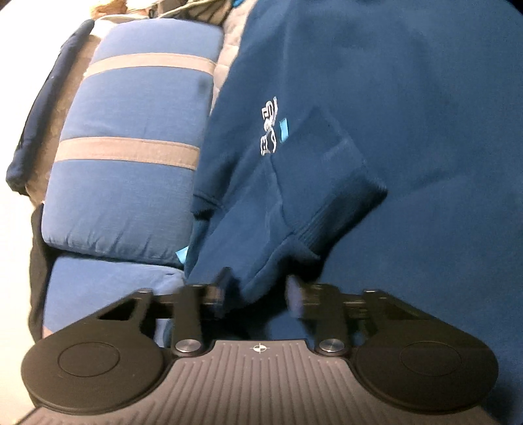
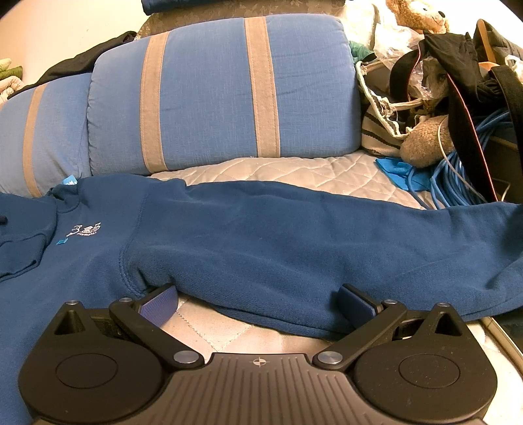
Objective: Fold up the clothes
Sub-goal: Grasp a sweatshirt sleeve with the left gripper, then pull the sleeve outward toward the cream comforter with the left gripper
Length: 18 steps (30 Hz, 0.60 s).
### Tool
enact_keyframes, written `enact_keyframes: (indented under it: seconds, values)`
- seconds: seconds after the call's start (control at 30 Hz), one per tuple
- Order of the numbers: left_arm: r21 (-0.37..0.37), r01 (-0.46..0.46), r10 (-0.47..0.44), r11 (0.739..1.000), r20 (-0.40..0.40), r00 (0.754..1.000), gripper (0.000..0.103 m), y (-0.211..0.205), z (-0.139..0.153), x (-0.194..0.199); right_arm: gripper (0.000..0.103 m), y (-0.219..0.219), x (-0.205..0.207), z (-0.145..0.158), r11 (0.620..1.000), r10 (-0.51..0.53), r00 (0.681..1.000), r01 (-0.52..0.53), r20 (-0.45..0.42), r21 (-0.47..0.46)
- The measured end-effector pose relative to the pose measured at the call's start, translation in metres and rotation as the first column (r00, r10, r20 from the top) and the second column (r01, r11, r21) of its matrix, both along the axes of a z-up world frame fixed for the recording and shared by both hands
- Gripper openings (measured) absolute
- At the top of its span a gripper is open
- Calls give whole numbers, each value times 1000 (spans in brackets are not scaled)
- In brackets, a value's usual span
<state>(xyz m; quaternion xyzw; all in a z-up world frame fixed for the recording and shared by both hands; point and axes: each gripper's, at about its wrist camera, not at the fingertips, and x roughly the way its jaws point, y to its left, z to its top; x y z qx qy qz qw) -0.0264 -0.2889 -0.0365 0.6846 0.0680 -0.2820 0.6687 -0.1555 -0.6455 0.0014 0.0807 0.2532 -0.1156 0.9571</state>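
One blue sweatshirt, two striped cushions, one teddy bear.
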Motion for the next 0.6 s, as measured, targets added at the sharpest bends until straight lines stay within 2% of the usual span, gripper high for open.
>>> enact_keyframes:
  seconds: [0.07,0.13,0.23,0.4,0.47,0.6]
  values:
    - [-27,-23,23,999,0,1000,11,-1,4,1,103,0,0,0,1000,-1,1000,1,-3,-4]
    - [-102,-70,67,992,-37,997,9,-2,19,3,103,1,1,1,1000,-2,1000,2,-7,-8]
    - [-233,-155,133,960,-108,985,9,0,46,7,103,1,1,1,1000,-4,1000,4,-12,-14]
    - [-411,-278,217,868,-190,958,8,11,91,15,103,3,2,3,1000,-10,1000,10,-27,-27]
    - [-468,-326,250,821,-219,943,8,21,109,15,103,5,4,6,999,-16,999,14,-49,-36]
    - [-557,-407,297,724,-280,913,8,45,135,17,103,7,2,25,1000,8,995,-6,-102,23]
